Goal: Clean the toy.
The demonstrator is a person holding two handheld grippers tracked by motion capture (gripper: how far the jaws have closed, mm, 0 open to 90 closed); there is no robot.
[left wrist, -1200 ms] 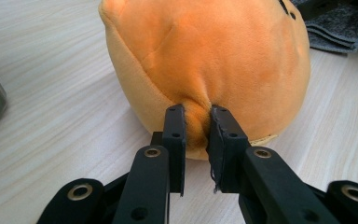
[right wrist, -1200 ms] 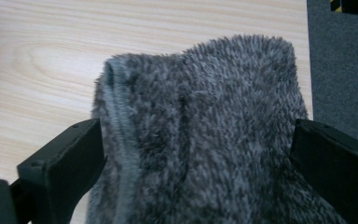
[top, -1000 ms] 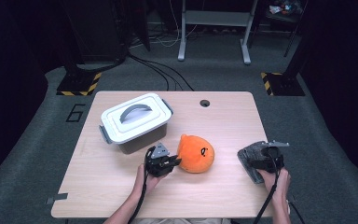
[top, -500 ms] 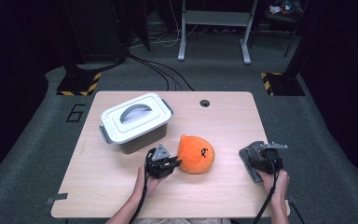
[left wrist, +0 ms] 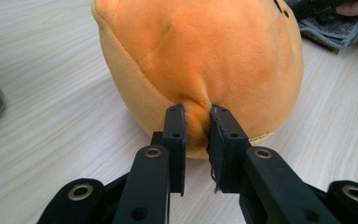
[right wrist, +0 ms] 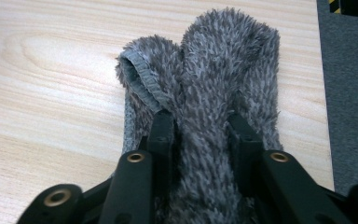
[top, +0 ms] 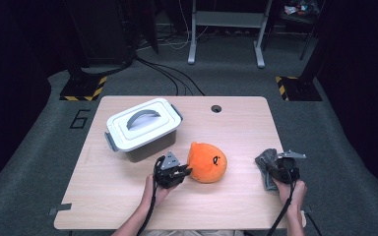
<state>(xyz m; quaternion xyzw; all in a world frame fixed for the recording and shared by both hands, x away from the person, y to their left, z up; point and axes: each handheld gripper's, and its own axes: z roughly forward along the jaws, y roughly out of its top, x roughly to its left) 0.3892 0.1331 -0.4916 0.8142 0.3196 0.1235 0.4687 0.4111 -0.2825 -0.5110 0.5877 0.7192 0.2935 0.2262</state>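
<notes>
A round orange plush toy [top: 207, 162] sits near the middle of the pale wooden counter [top: 128, 196], just right of a white lidded plastic box with a grey handle [top: 142, 129]. The left gripper [left wrist: 196, 125] has its fingers [left wrist: 175, 135] clamped on a small fold of the toy's fabric at its near side. The toy looks light, soft and squashy, so a pinch of loose fabric should lift it, though a thin fold could slip free.

Near the counter's right edge, the right gripper [right wrist: 200, 128] has its fingers [right wrist: 162, 133] closed on a fuzzy grey cloth [right wrist: 214, 79], bunching the pile between them. It too seems limp and light.

Compared with a second ago, the right gripper and cloth have shifted slightly left; the toy and left gripper are nearly unchanged.
</notes>
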